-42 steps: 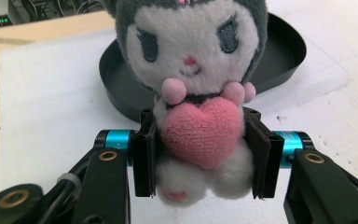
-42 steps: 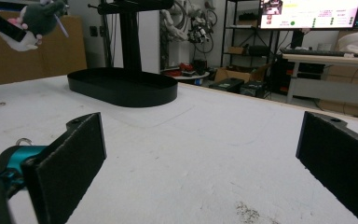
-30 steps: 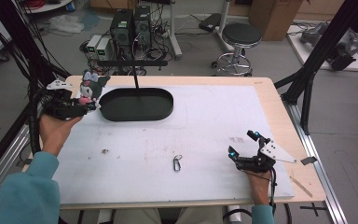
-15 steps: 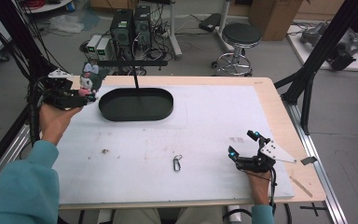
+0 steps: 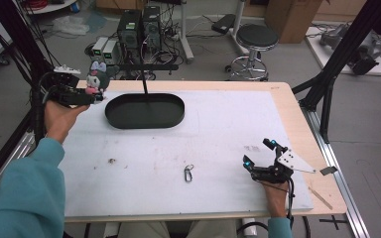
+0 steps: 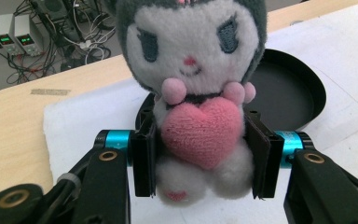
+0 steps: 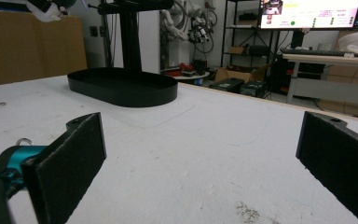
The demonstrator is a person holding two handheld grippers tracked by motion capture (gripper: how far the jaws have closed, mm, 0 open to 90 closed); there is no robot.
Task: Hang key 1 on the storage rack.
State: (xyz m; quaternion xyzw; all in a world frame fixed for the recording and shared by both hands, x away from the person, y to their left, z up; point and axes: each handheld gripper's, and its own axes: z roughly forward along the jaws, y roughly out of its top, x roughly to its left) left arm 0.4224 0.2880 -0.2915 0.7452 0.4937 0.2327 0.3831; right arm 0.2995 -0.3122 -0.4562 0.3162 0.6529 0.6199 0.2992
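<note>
Plush doll (image 6: pixel 193 93): clenched in left tool (image 5: pixel 87 95), upper left, beside black tray (image 5: pixel 145 111); placement pending. Right tool (image 5: pixel 261 159): released, idle. Carabiner (image 5: pixel 188 173): untouched.

No readable text, label, brand or number is showing anywhere. A monitor (image 7: pixel 310 13) in the right gripper view is displaying coloured panels with writing too small to read. Faint print on the tabletop (image 5: pixel 252 148) is staying illegible.
</note>
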